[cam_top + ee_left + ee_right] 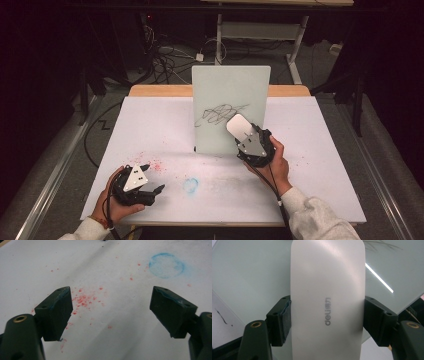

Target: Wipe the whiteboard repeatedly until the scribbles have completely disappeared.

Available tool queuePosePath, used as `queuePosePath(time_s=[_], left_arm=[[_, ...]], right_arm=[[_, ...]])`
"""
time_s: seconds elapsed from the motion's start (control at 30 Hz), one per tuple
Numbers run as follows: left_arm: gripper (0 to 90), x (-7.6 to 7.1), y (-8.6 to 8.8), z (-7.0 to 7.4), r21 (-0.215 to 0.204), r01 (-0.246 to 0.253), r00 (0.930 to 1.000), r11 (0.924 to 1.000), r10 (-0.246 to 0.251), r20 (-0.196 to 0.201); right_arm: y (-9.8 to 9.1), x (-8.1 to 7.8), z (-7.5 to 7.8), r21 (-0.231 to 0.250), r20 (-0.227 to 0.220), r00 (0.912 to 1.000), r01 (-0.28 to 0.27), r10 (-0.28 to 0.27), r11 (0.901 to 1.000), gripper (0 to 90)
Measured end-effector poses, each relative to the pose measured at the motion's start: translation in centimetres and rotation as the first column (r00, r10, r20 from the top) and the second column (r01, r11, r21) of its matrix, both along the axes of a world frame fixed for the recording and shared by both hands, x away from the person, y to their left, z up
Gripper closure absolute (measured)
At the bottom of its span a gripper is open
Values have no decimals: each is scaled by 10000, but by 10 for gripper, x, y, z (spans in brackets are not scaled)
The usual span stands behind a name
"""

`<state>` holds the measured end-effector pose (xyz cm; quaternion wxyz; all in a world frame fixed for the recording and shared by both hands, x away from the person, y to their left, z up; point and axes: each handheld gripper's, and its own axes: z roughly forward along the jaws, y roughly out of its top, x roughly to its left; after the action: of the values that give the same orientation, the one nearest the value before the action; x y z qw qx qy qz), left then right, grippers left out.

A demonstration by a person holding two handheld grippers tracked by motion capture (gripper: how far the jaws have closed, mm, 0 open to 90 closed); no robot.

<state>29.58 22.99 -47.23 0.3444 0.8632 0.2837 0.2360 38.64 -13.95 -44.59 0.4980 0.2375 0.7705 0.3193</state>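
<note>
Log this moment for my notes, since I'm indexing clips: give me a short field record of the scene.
surface: white table sheet
board: upright whiteboard, black scribble on it
right gripper: shut on a white eraser, held at the board
left gripper: open, nothing between its jaws
marks on sheet: red specks, blue ring

The left gripper [150,188] rests low with fingers [56,312] spread wide, while the right gripper [239,131] is raised, fingers clamped.
</note>
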Motion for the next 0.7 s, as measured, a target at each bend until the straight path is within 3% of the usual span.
queuePosePath(time_s=[0.1,0.2,0.33,0.43,0.6,0.7], left_arm=[[179,0,0,0,-10,10,10000,10000,-10,-8],[179,-1,-1,-1,-37,-32,9999,10000,31,-144],[179,0,0,0,-6,10,10000,10000,-11,-25],[179,-1,0,-1,-63,-40,9999,10000,40,-151],[179,-1,-1,0,-31,-6,9999,10000,5,-139],[179,-1,-1,0,-48,-19,9999,10000,19,-149]], right_arm=[[-2,1,2,18,-67,9999,-126,126,9999,312],[-5,4,10,-66,369,9993,113,-111,9999,312],[-20,11,28,848,845,9929,761,-833,9935,312],[-34,13,34,1488,750,9889,1160,-1282,9820,312],[-32,9,21,1204,433,9928,1056,-1114,9871,312],[-22,2,6,647,97,9976,680,-688,9956,312]])
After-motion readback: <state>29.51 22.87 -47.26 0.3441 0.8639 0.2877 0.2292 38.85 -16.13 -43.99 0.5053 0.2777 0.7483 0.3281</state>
